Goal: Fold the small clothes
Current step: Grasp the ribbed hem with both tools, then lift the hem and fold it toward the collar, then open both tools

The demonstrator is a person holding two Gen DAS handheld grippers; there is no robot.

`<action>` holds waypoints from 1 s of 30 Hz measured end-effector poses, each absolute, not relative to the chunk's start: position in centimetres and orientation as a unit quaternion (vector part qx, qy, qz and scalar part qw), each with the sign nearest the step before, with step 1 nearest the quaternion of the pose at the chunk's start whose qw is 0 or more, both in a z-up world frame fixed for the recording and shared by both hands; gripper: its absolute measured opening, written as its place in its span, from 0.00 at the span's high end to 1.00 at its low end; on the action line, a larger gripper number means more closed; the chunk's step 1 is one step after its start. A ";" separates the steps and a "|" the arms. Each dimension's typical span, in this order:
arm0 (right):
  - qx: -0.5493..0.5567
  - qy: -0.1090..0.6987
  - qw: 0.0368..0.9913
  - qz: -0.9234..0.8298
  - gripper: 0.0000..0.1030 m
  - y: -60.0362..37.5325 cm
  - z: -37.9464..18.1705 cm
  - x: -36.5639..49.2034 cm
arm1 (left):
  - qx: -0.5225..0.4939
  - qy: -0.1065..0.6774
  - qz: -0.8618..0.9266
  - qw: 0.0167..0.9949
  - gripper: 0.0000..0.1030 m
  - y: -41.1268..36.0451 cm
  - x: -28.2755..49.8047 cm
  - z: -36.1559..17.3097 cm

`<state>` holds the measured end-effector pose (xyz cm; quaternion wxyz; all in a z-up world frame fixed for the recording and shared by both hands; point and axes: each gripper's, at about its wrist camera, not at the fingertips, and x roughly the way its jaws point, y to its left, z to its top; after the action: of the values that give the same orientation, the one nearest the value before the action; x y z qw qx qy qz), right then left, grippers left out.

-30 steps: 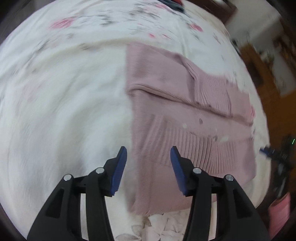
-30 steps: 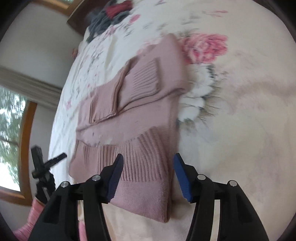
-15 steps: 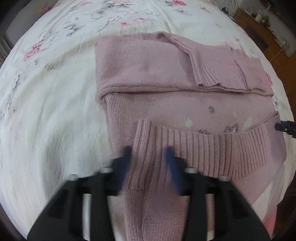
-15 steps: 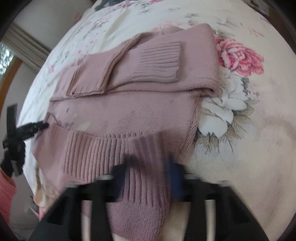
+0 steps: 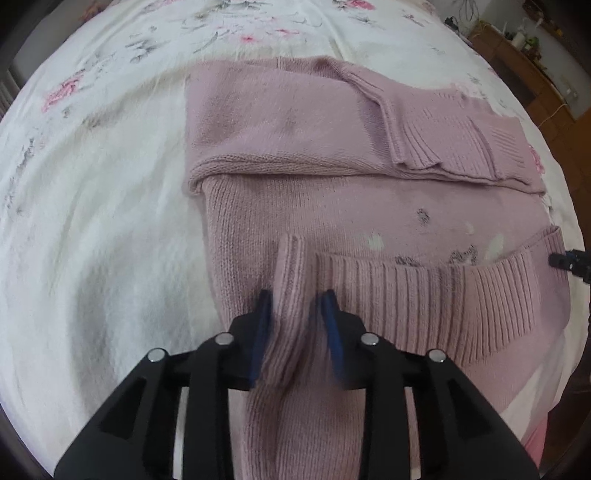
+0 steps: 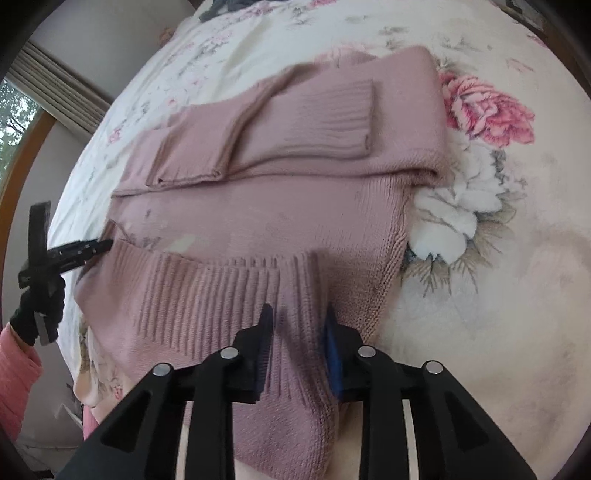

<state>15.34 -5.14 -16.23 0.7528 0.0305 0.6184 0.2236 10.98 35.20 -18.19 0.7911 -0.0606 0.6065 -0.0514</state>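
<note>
A pink knit sweater (image 5: 295, 129) lies flat on the bed, its sleeves (image 5: 443, 147) folded across the upper part. The ribbed hem (image 5: 424, 295) is raised and turned up over the body. My left gripper (image 5: 295, 325) is shut on the hem's left corner, with ribbed fabric bunched between the blue pads. In the right wrist view the sweater (image 6: 295, 206) shows its folded sleeves (image 6: 325, 118), and my right gripper (image 6: 297, 332) is shut on the hem's right corner. Each view catches the other gripper's tip at the far end of the hem: right (image 5: 569, 260), left (image 6: 74, 249).
The bed sheet (image 5: 92, 240) is white with pink flowers and spreads widely around the sweater. A wooden cabinet (image 5: 517, 55) stands beyond the bed. A dark clothes pile (image 6: 229, 5) lies at the far end. A gloved hand (image 6: 40, 306) with a pink sleeve (image 6: 14, 373) holds the left gripper near a window (image 6: 18, 122).
Both grippers went from open above the sweater's lower edge to shut on the ribbed hem. The hem has lifted and turned up over the body.
</note>
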 end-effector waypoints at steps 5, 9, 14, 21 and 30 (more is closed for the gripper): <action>0.041 0.620 0.750 0.229 0.88 -4.9 -16.5 15.1 | -0.066 0.601 -0.054 0.795 0.90 34.8 10.9 -18.1; 0.057 0.600 0.760 0.241 0.89 -5.6 -14.6 13.9 | -0.071 0.579 -0.062 0.810 0.91 34.4 9.3 -16.4; 0.085 0.566 0.776 0.264 0.90 -6.7 -11.1 11.6 | -0.091 0.537 -0.070 0.836 0.92 34.7 6.7 -12.8; 0.116 0.522 0.799 0.276 0.90 -7.8 -6.0 13.0 | -0.114 0.485 -0.057 0.865 0.92 35.4 8.0 -7.8; 0.110 0.481 0.837 0.237 0.90 -6.7 -1.9 21.9 | -0.112 0.428 -0.020 0.897 0.92 36.0 16.7 -4.2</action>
<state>21.85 -6.69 -1.87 0.8371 0.1105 0.4806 0.2368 16.74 35.99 -4.20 0.8967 -0.1116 0.4279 -0.0204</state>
